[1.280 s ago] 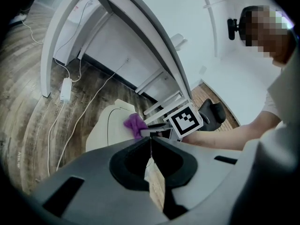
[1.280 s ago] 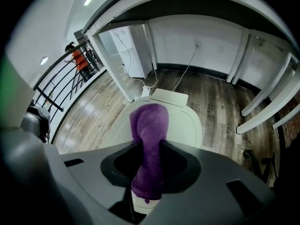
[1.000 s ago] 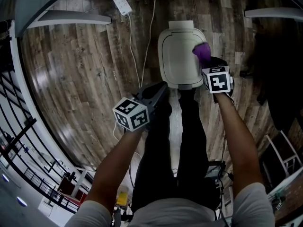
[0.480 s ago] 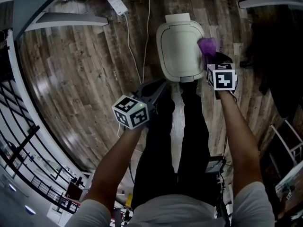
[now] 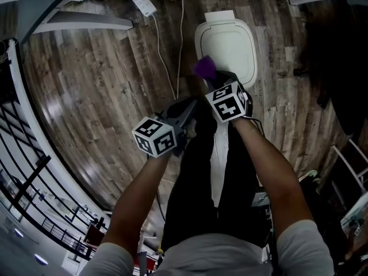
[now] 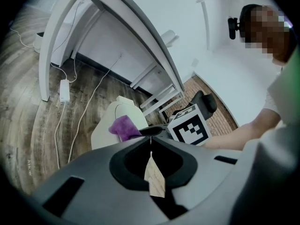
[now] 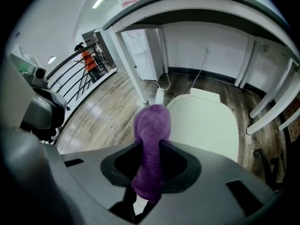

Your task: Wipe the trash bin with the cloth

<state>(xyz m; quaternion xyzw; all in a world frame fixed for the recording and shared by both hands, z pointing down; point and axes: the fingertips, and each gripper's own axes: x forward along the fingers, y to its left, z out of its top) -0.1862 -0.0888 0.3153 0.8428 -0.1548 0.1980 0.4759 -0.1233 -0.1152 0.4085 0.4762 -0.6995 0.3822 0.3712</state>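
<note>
Right tongs are pinching the purple cloth — it's bunched in the gap and its rounded end pokes out past the tips. They point steeply down at the trash bin, a cream bin with its lid down. It stands on the wood-plank floor just ahead of the person's legs. From above, the cloth sits at the near-left edge of the lid. I can't tell whether it's touching the plastic or hanging just over it. Left tongs are pressed together with nothing in them — only a sliver of floor shows through behind the tips. They sit nearer the person and to the left of the right tongs, aimed toward the bin's near side and clear of it. The marker cube on the left unit faces up toward the head camera, and so does the one on the right. Beyond the bin, a white power strip lies on the floor, with a white cable trailing past the bin's left side. A white desk frame stands off to the left of the bin. A black railing runs farther off on that side.
</note>
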